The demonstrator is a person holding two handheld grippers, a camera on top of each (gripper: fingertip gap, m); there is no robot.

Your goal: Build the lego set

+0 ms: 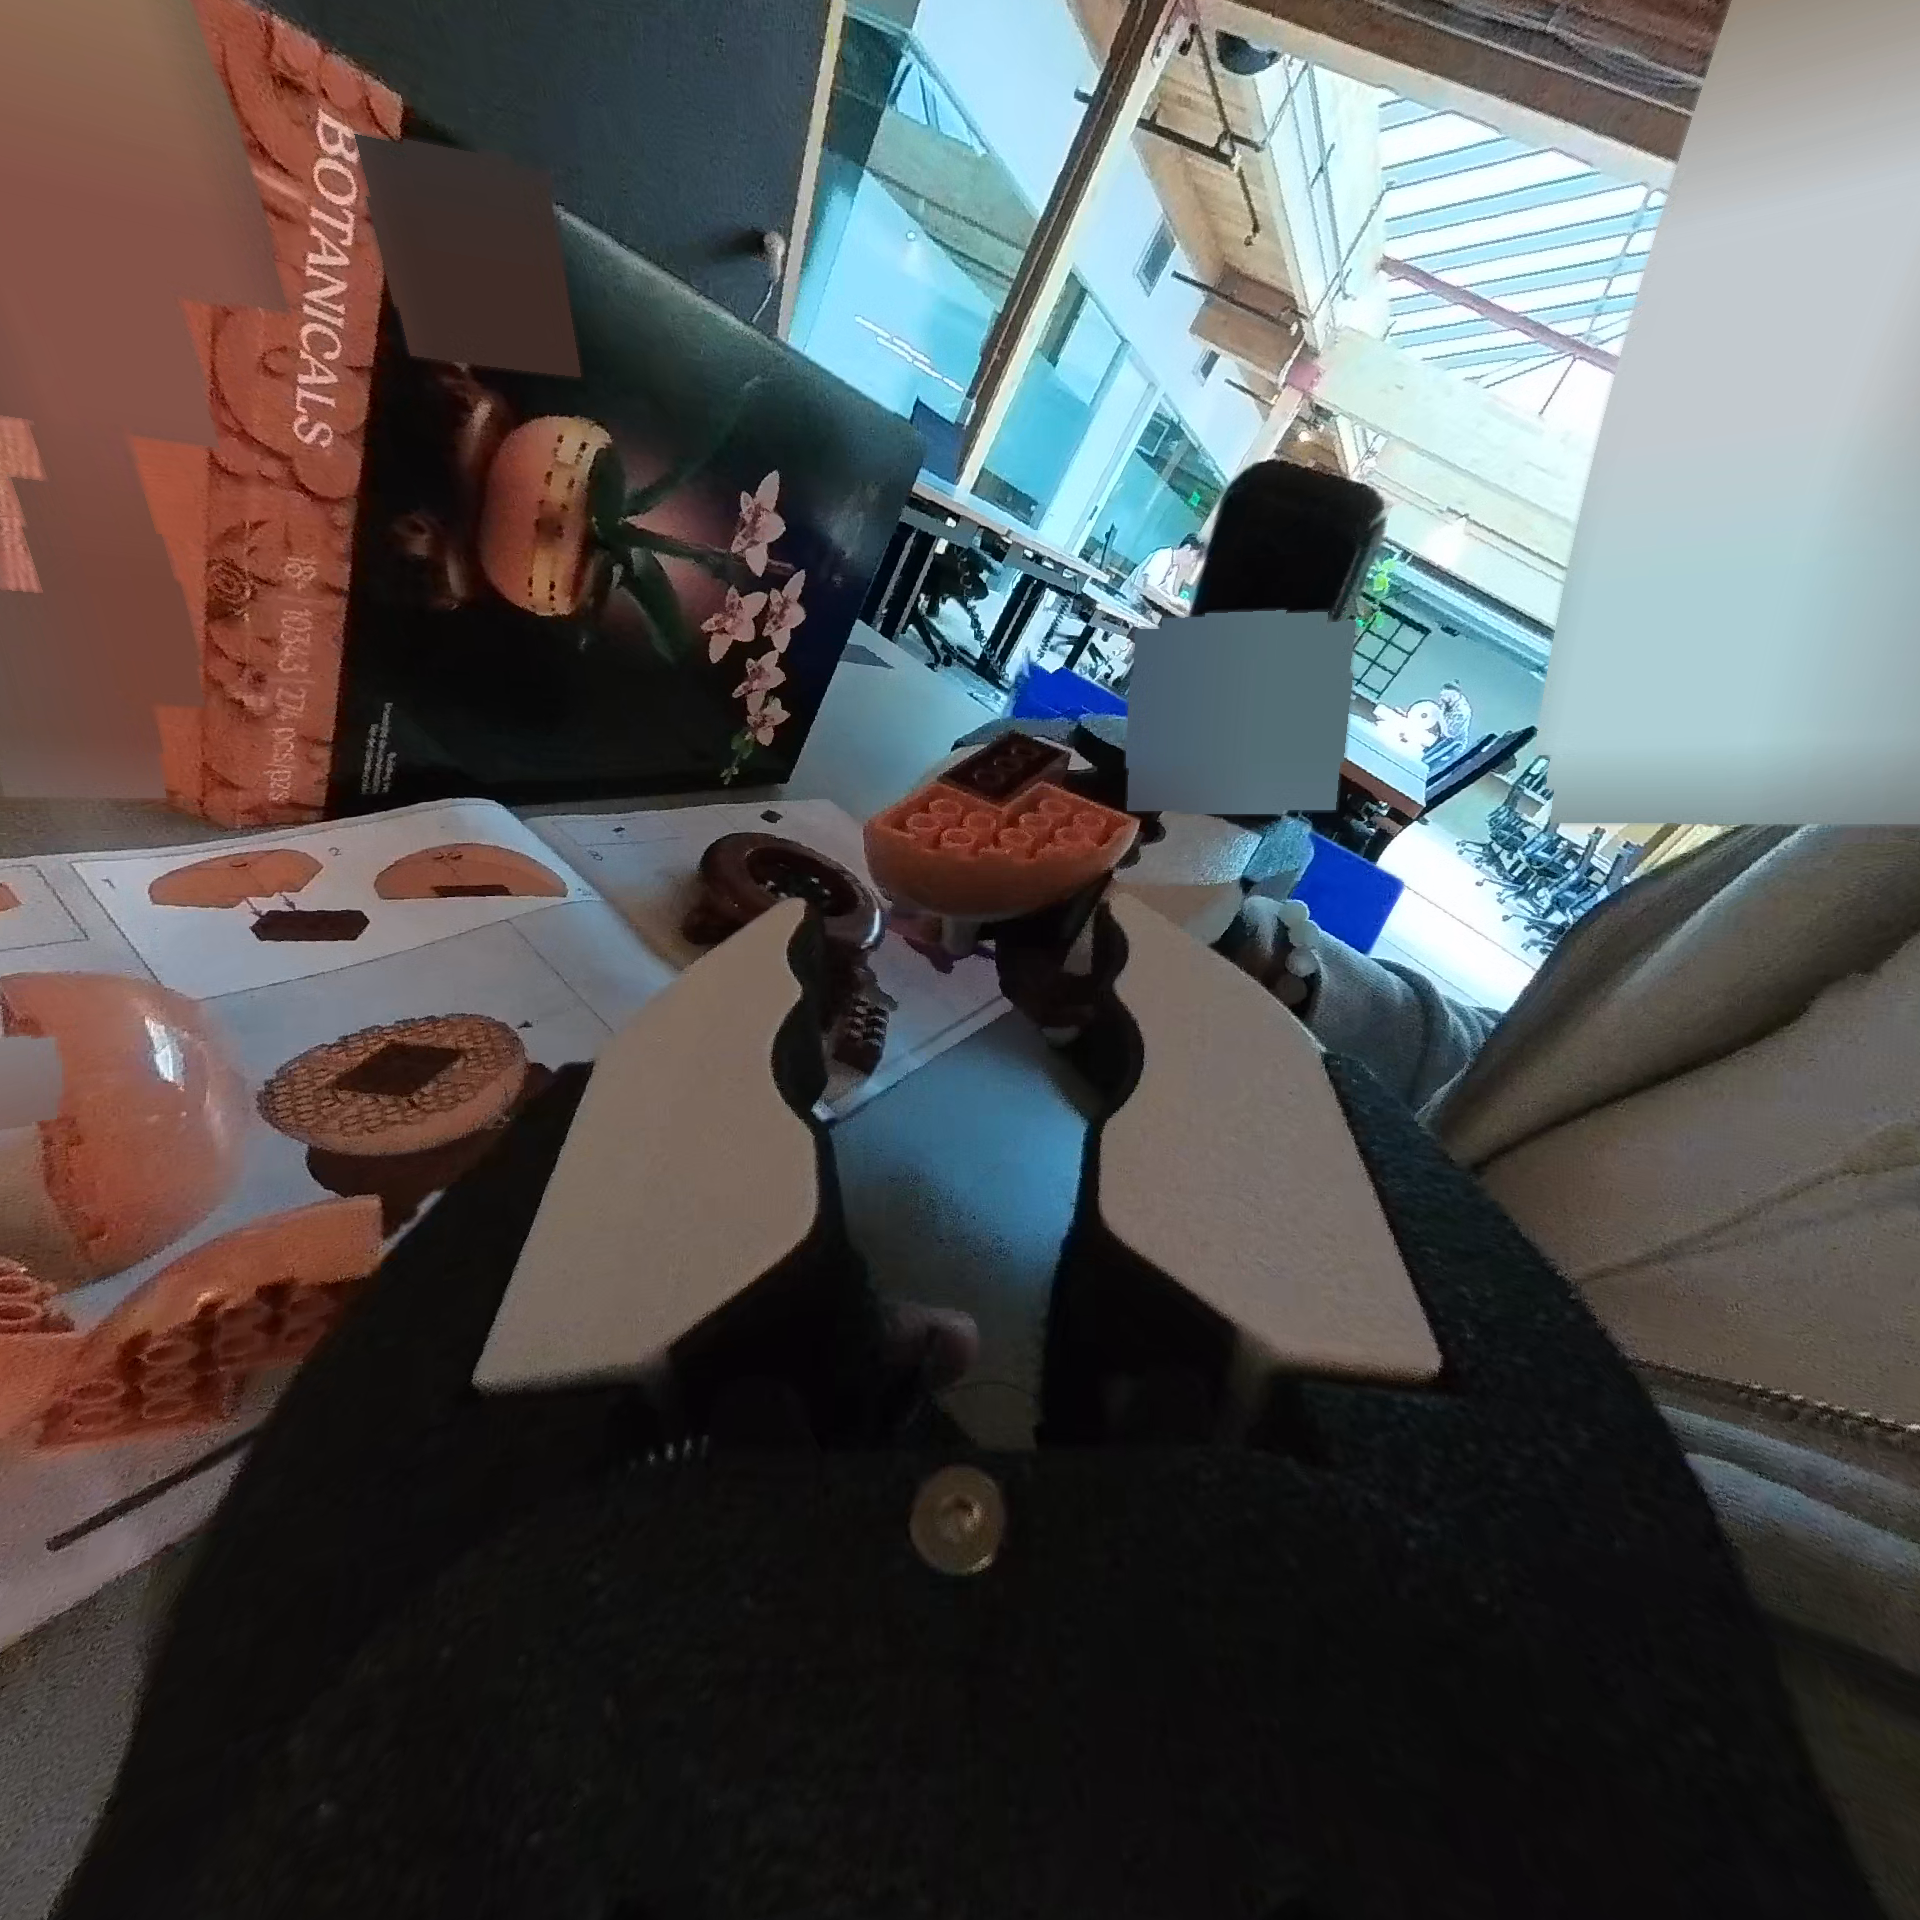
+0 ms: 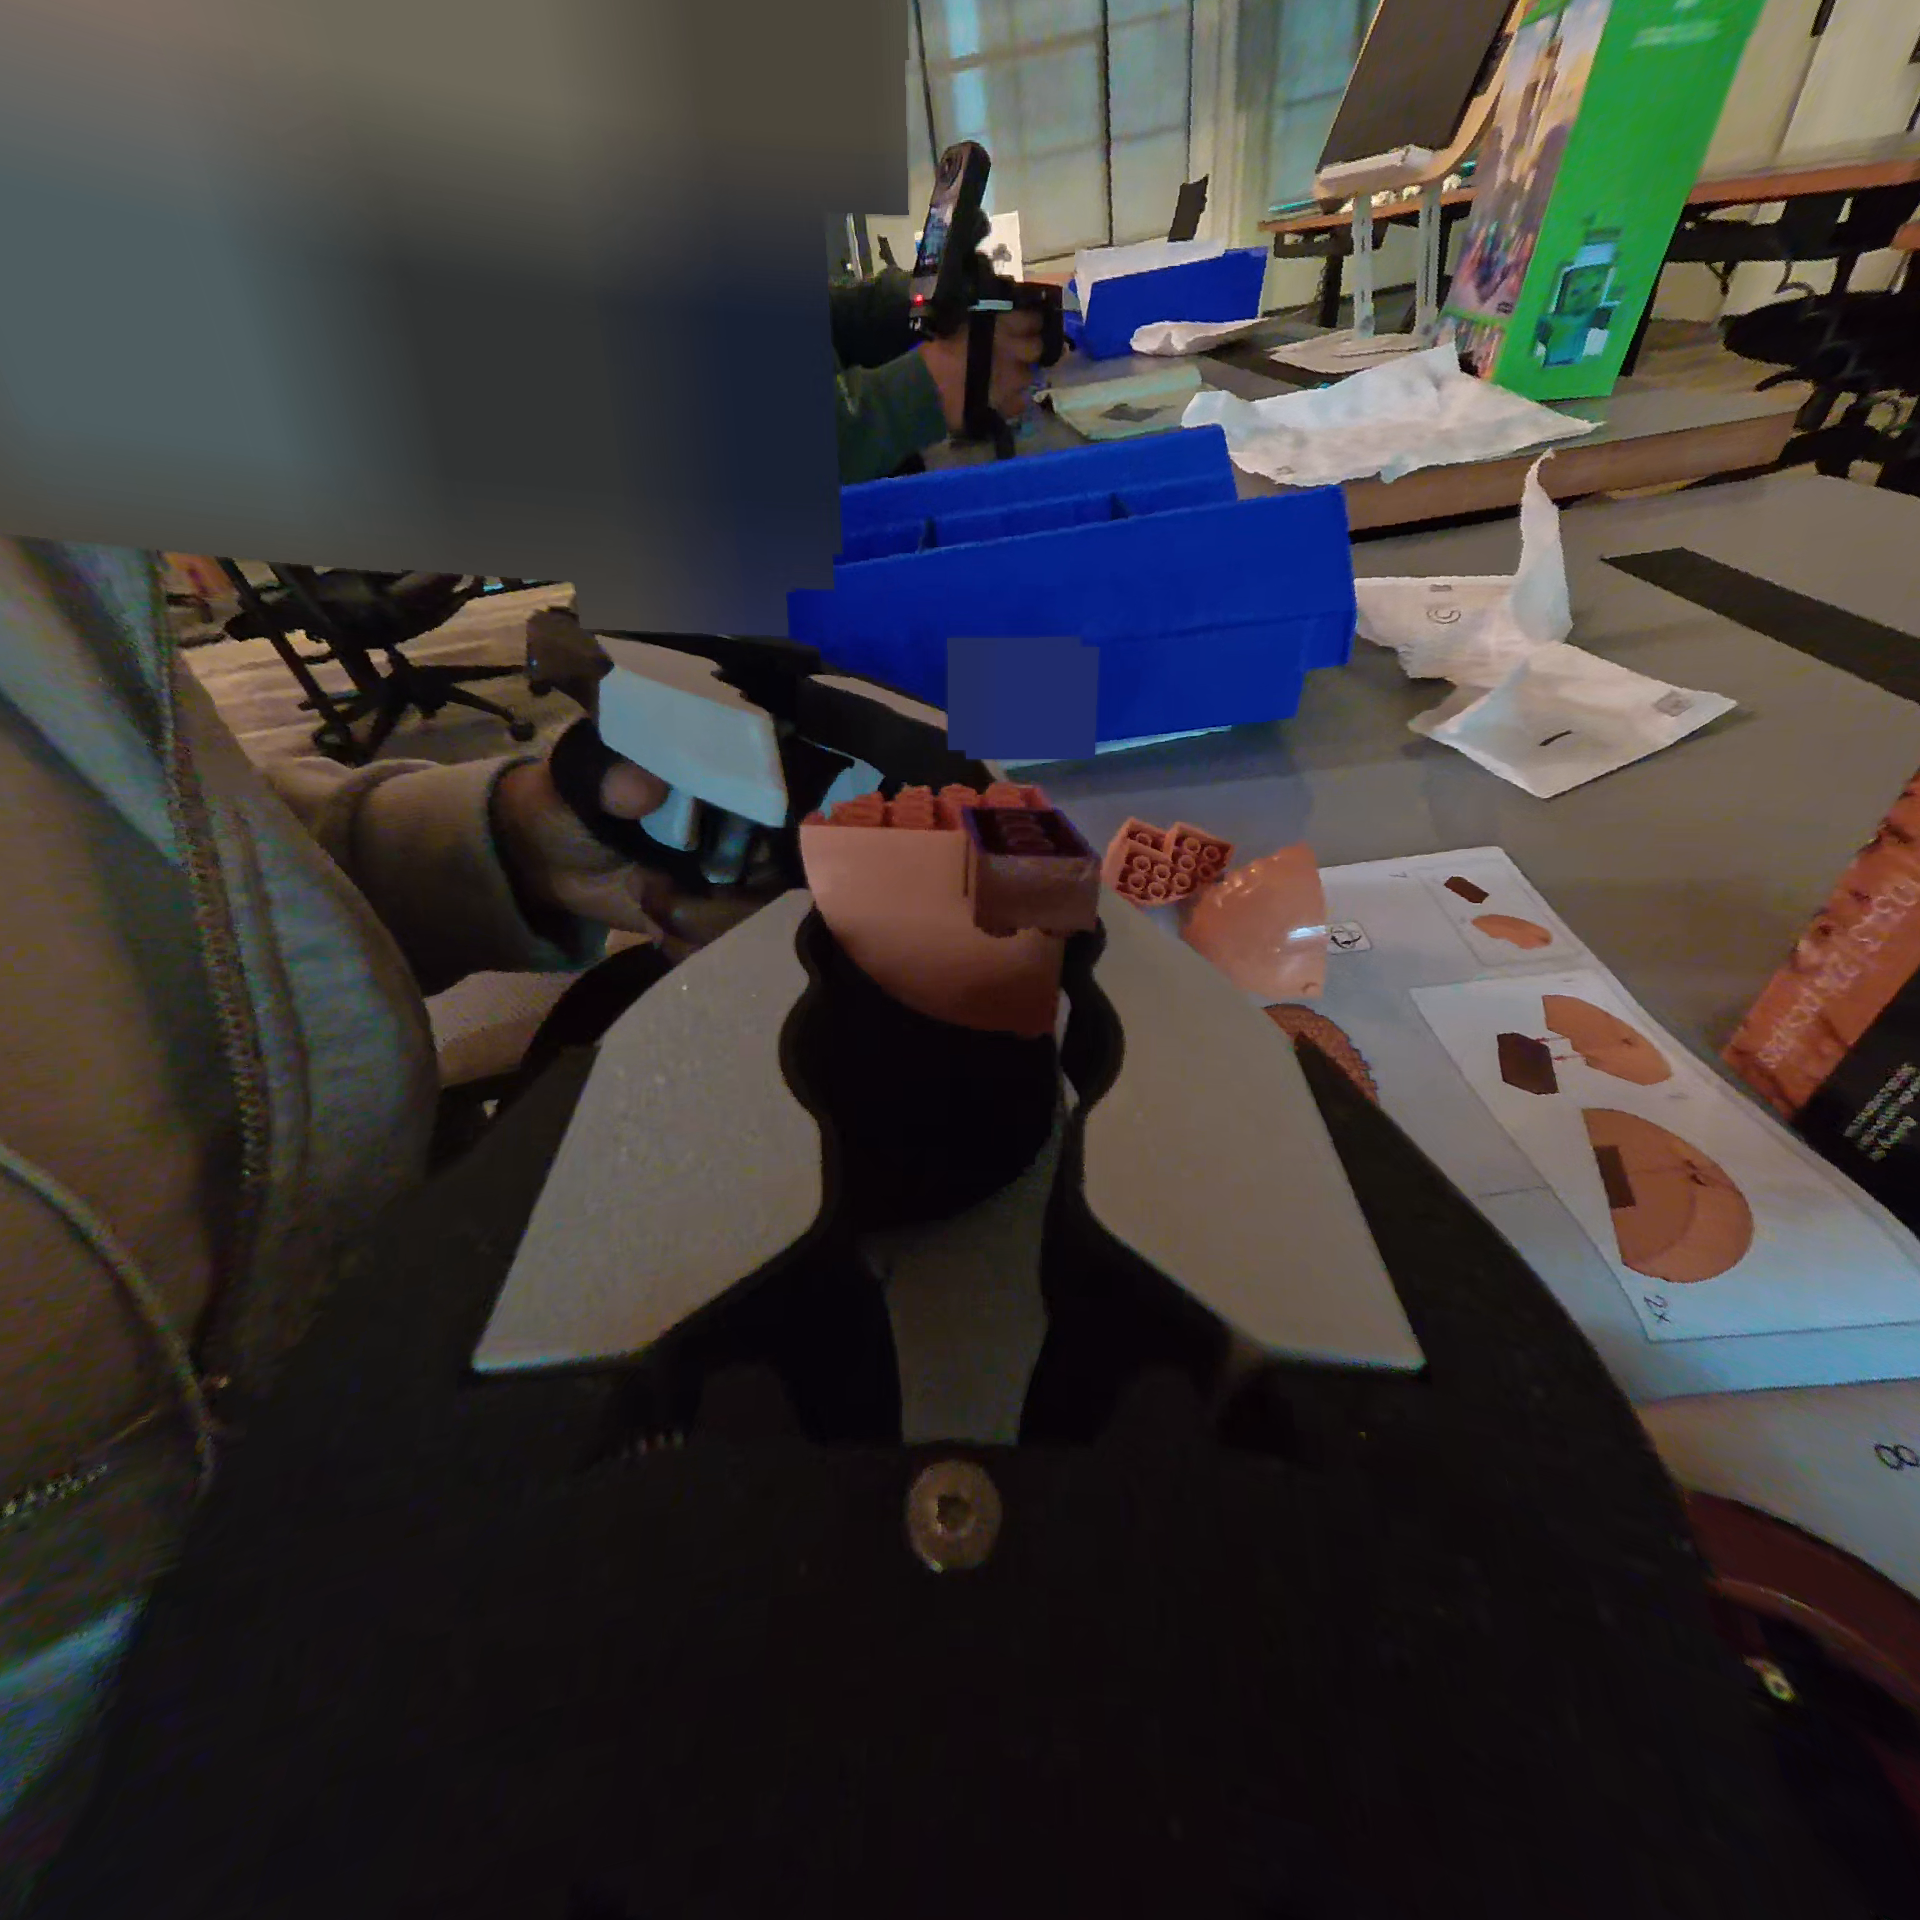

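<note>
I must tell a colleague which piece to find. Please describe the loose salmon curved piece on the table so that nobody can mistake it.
Find the open instruction booklet on the grey table. The loose curved piece lies at its far corner, before the blue bins. Unlike the similar piece in the right gripper, it carries no dark brown brick.

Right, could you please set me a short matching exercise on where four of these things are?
Things:
1. salmon dome piece with a brown brick
2. blue bins
3. box with a flower picture
4. brown round piece

Places:
A. lying on the open booklet
B. standing upright behind the booklet
C. between the fingers of the right gripper
D. farther back on the grey table, near white paper bags

Pairs: 1-C, 2-D, 3-B, 4-A
</note>
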